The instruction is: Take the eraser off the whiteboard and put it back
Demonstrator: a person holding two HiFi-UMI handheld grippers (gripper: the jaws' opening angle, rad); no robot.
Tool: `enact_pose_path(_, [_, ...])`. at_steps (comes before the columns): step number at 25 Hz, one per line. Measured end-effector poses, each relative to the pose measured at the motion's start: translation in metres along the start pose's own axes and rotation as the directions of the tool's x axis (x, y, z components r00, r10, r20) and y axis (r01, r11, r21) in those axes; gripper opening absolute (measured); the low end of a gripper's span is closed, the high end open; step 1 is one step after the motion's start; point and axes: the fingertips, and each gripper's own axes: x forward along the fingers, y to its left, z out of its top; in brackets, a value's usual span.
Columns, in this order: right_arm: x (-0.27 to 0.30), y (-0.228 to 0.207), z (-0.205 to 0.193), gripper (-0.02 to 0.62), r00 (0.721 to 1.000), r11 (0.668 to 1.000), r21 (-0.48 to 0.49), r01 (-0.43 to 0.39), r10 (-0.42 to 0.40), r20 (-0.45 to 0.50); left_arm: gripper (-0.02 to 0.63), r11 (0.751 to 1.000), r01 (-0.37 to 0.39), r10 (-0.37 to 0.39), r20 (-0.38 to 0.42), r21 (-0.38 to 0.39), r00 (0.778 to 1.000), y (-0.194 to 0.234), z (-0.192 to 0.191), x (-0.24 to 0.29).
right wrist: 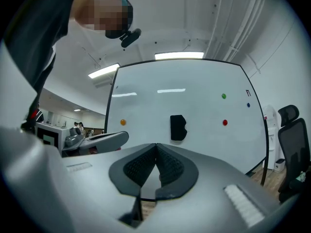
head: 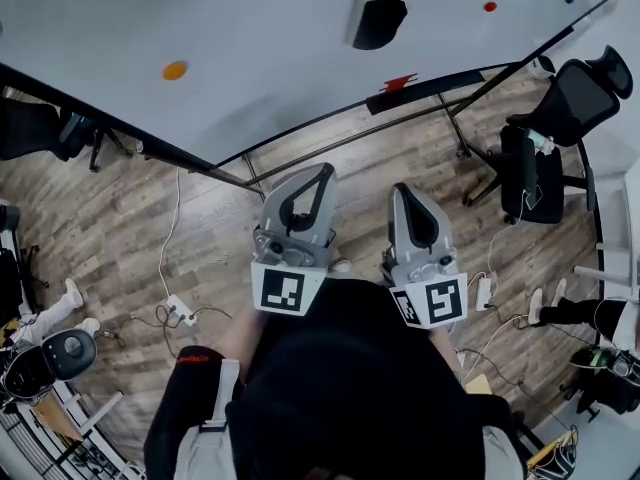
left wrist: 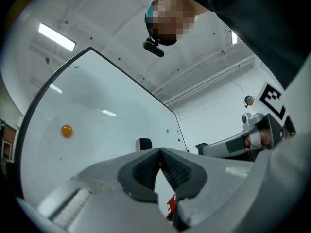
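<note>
A black eraser [head: 376,18] sticks to the whiteboard [head: 230,58], also seen as the eraser [right wrist: 178,127] and, small, the eraser [left wrist: 144,143]. My left gripper [head: 324,169] and right gripper [head: 399,188] are held side by side in front of the board, well short of it. Both are shut with nothing between the pads. In the left gripper view the left gripper [left wrist: 159,150] has its pads meeting at the tips. In the right gripper view the right gripper [right wrist: 156,145] points just left of the eraser.
Round magnets dot the board: orange [head: 175,70], red [head: 490,7], green [right wrist: 223,96]. A red shape lies on the board's tray [head: 400,82]. A black office chair [head: 550,138] stands at the right. Cables and a power strip [head: 180,310] lie on the wooden floor.
</note>
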Motion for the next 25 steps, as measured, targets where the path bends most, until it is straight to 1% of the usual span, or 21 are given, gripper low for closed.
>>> enact_pose_path(7, [0.046, -0.016, -0.002, 0.002, 1.000, 1.000, -0.009, 0.004, -0.004, -0.002, 0.003, 1.000, 0.005, -0.005, 0.002, -0.011, 1.000, 0.030, -0.019, 0.036])
enact_pose_path(12, [0.069, -0.025, -0.002, 0.002, 0.999, 0.999, -0.019, 0.035, -0.035, 0.006, 0.003, 0.999, 0.041, -0.041, 0.010, -0.009, 0.999, 0.043, -0.028, 0.054])
enact_pose_path(17, [0.085, -0.030, -0.004, 0.002, 0.998, 0.998, -0.023, 0.060, -0.060, 0.014, 0.002, 0.998, 0.068, -0.068, 0.011, -0.002, 0.998, 0.053, -0.035, 0.064])
enact_pose_path(20, [0.095, -0.028, -0.006, 0.002, 0.998, 0.998, -0.022, 0.064, -0.064, 0.005, 0.003, 0.997, 0.073, -0.073, 0.000, -0.004, 0.997, 0.058, -0.039, 0.063])
enact_pose_path(25, [0.109, -0.032, -0.002, 0.002, 0.998, 0.997, -0.032, 0.065, -0.065, 0.010, 0.002, 0.997, 0.074, -0.074, 0.005, 0.004, 0.997, 0.064, -0.041, 0.068])
